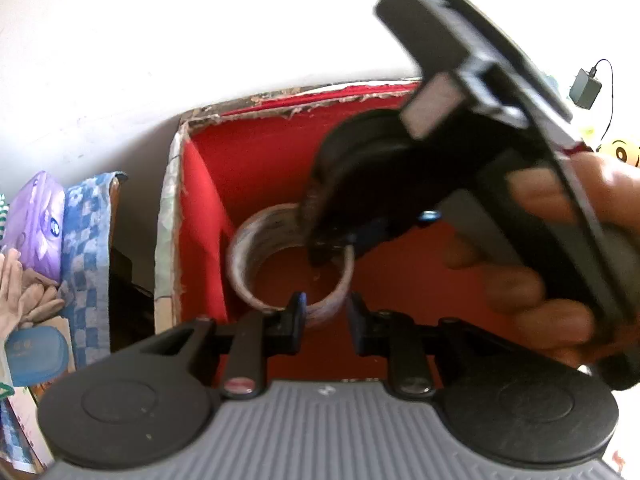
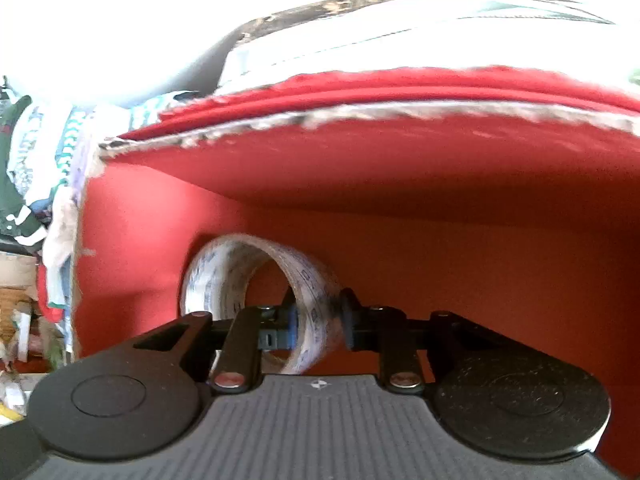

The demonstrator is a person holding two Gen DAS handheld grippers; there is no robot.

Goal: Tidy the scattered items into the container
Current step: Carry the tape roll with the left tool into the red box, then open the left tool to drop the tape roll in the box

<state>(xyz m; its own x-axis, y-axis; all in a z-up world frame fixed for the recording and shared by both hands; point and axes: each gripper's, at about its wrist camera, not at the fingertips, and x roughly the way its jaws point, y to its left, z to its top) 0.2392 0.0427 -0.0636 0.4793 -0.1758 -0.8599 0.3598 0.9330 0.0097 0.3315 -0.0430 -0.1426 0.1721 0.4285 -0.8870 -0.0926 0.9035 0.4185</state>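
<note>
A roll of clear packing tape [image 1: 256,256] lies inside a cardboard box with a red lining [image 1: 248,152]. My right gripper [image 2: 320,320] reaches down into the box [image 2: 360,168] and is shut on the wall of the tape roll [image 2: 240,276], one finger inside the ring and one outside. In the left wrist view the right gripper [image 1: 332,248] comes in from the upper right, held by a hand. My left gripper [image 1: 326,312] hovers over the box's near side, open, its left finger [image 1: 296,312] next to the roll's near rim.
The box stands on a white surface [image 1: 160,40]. Left of it lie a blue checked cloth [image 1: 88,240], a purple pack [image 1: 36,220], a blue case [image 1: 36,356] and gloves. A grey power adapter [image 1: 586,88] with its cable lies at the far right.
</note>
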